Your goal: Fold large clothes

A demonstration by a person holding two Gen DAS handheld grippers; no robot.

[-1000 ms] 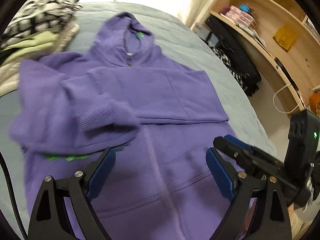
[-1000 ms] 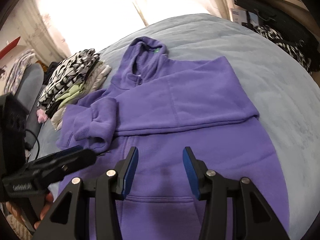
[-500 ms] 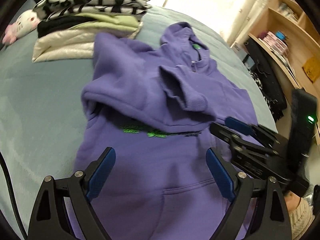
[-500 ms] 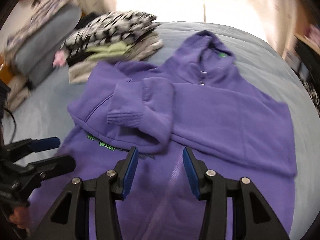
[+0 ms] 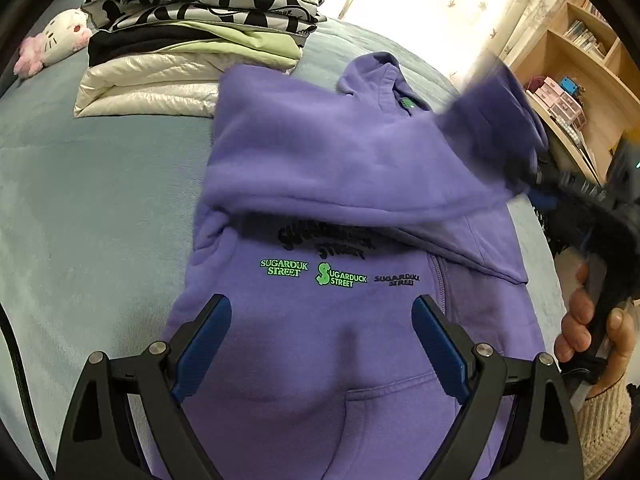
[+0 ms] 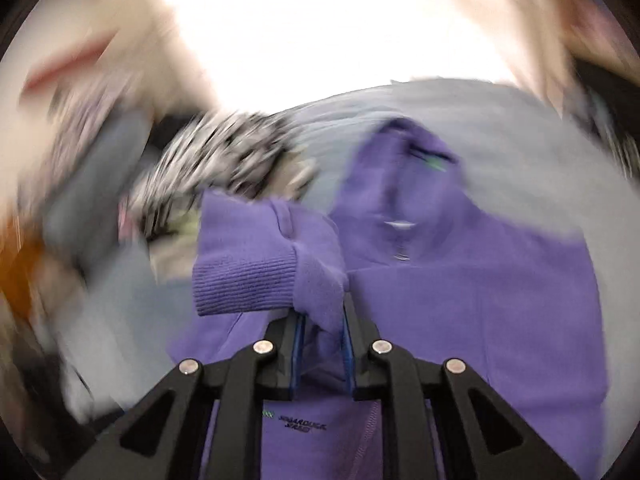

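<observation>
Right gripper (image 6: 320, 356) closing on the purple hoodie (image 5: 320, 340)'s ribbed cuff (image 6: 248, 284), which lay loose on the chest a second ago | left gripper (image 5: 320, 344) wide, empty, over the hem | hoodie flat on grey bed (image 5: 80, 200) | sleeve fold appears under way.

Left gripper (image 5: 320, 344): black frame, blue pads, silver screws. Right gripper (image 6: 322, 330) alike. Cream knit sleeve (image 5: 604, 420) at four o'clock.

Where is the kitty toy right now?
In the left wrist view, the kitty toy lies at the far left on the bed, beside the folded clothes pile.
</observation>
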